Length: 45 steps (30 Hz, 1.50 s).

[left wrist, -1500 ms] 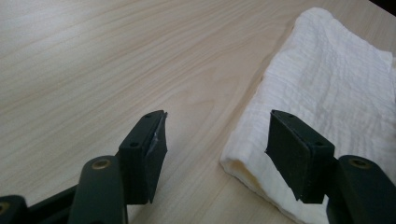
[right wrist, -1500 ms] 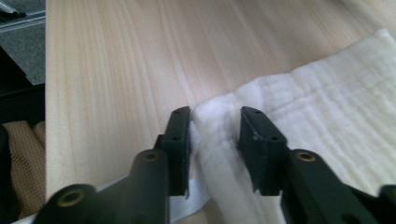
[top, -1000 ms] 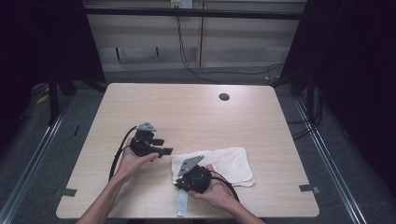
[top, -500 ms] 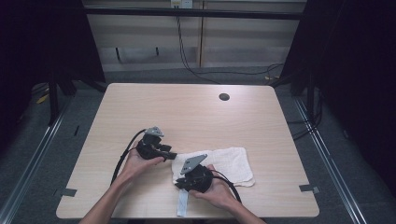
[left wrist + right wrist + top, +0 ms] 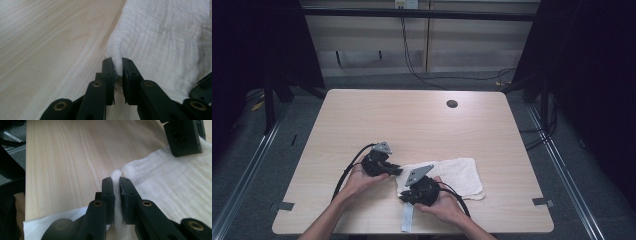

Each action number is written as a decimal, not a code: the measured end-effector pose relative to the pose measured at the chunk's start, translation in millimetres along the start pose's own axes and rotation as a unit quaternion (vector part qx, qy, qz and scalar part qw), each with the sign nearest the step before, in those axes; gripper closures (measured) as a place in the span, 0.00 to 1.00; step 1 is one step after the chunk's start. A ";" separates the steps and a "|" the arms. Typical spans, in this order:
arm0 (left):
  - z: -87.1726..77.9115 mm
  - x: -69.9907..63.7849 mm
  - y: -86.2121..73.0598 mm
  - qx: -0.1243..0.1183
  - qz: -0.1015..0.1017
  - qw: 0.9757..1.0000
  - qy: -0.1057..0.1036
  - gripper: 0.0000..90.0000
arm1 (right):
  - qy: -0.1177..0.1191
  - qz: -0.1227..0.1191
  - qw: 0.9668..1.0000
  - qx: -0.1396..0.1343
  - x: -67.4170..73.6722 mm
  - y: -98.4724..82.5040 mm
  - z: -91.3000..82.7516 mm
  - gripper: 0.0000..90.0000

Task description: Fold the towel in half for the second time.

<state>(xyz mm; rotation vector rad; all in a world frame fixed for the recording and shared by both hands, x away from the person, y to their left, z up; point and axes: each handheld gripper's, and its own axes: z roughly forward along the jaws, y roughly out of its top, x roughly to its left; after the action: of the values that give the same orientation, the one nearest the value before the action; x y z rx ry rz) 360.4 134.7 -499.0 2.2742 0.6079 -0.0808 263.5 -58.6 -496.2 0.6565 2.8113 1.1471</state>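
My left claw (image 5: 118,67) has just closed on the cloth (image 5: 165,42) at centre frame; my right claw (image 5: 117,187) pinches its corner. Next, I lift both evenly.

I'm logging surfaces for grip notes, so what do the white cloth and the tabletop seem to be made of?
White cloth: apparently soft woven cotton, gauze-like; matte, with fine crinkled ribs, and it bunches where the left gripper pinches it.
Tabletop: pale wood or wood-look laminate, I can't tell which; smooth, with long straight grain lines and a slight sheen.

Towel (image 5: 170,42) edge hidden between jaws
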 end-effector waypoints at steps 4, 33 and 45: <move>0.7 -2.2 2.3 0.002 -0.008 1.000 0.000 0.93 | -0.002 -0.003 1.000 0.004 1.3 1.0 0.1 0.92; -29.1 -0.2 12.0 -0.047 -0.052 0.997 -0.014 0.93 | -0.003 0.019 0.998 -0.062 1.5 17.8 -28.9 0.94; -39.2 -4.5 11.3 -0.059 -0.063 0.996 -0.009 0.93 | -0.004 0.017 0.997 -0.081 6.7 26.0 -36.2 0.93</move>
<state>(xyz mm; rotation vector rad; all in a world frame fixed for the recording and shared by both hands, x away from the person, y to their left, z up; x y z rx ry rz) 356.5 153.6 -462.8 2.1171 0.7281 -0.1226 260.3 -63.3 -451.5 0.6944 2.6739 1.3563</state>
